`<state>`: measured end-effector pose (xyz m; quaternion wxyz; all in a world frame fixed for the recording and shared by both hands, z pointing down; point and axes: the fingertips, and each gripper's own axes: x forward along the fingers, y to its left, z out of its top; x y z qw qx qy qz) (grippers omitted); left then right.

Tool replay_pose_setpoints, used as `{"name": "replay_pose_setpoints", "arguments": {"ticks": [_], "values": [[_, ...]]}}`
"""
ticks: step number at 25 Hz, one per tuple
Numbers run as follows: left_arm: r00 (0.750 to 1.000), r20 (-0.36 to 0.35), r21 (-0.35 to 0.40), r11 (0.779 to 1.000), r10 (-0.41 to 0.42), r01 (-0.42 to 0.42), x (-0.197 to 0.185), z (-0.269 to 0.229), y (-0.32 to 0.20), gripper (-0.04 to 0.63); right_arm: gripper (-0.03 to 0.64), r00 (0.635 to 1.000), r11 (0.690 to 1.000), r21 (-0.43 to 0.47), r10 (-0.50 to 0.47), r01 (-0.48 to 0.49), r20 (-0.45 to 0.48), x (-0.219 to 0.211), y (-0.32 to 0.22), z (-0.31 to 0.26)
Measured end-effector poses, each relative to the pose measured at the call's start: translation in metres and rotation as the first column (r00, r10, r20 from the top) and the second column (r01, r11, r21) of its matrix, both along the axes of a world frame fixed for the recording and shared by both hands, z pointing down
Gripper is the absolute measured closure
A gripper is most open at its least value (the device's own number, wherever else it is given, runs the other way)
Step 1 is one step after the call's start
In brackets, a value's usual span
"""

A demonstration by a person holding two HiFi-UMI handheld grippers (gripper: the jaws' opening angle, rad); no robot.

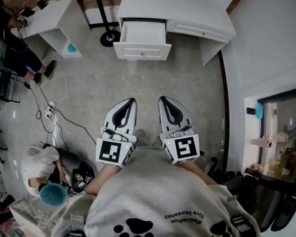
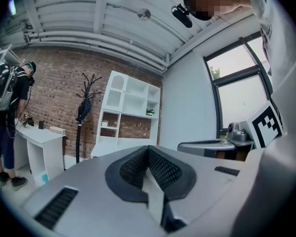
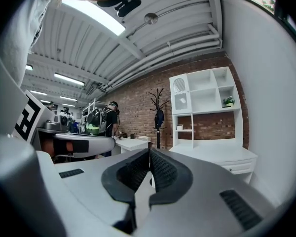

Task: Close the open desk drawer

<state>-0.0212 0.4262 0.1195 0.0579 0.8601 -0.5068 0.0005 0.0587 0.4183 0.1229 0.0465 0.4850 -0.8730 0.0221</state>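
In the head view the white desk (image 1: 197, 14) stands against the far wall. Its left drawer (image 1: 142, 39) is pulled out, the front panel with a small knob (image 1: 142, 54) facing me. My left gripper (image 1: 132, 100) and right gripper (image 1: 162, 99) are held side by side over the concrete floor, well short of the drawer, both pointing at it. Both are shut with nothing between their jaws. The left gripper view shows the left gripper (image 2: 148, 149) with pads meeting, and the right gripper view shows the same of the right gripper (image 3: 149, 151), with the desk (image 3: 222, 155) beyond.
A second white desk (image 1: 52, 11) stands at the far left, a coat stand's round base (image 1: 110, 37) beside the drawer. Cables and a power strip (image 1: 50, 107) lie on the floor at left. One person (image 1: 42, 164) crouches at lower left. A wall and glass door (image 1: 281, 132) bound the right.
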Motion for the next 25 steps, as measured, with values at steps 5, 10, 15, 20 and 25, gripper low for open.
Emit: {"name": "replay_pose_setpoints", "arguments": {"ticks": [5, 10, 15, 20, 25], "values": [[1.000, -0.026, -0.032, 0.999, 0.000, -0.001, -0.009, 0.013, -0.018, 0.577, 0.584, 1.000, 0.999, -0.040, -0.010, 0.010, -0.015, -0.012, -0.017, 0.010], [0.999, -0.036, -0.055, 0.998, -0.029, 0.027, -0.017, 0.024, -0.035, 0.577, 0.584, 0.999, 0.997, -0.058, -0.045, 0.045, -0.013, -0.019, -0.036, 0.018], [0.997, -0.041, -0.056, 0.996, -0.071, 0.069, -0.019, 0.028, -0.071, 0.577, 0.584, 0.997, 0.995, -0.052, -0.080, 0.080, -0.009, -0.018, -0.078, 0.019], [0.991, -0.053, -0.039, 0.992, -0.121, 0.119, -0.010, 0.025, -0.133, 0.577, 0.584, 0.990, 0.990, -0.037, -0.137, 0.136, -0.029, -0.009, -0.149, 0.018], [0.972, -0.109, -0.001, 0.978, -0.207, 0.208, 0.003, 0.006, -0.196, 0.577, 0.584, 0.976, 0.977, -0.026, -0.214, 0.213, -0.030, -0.001, -0.217, 0.012]]}}
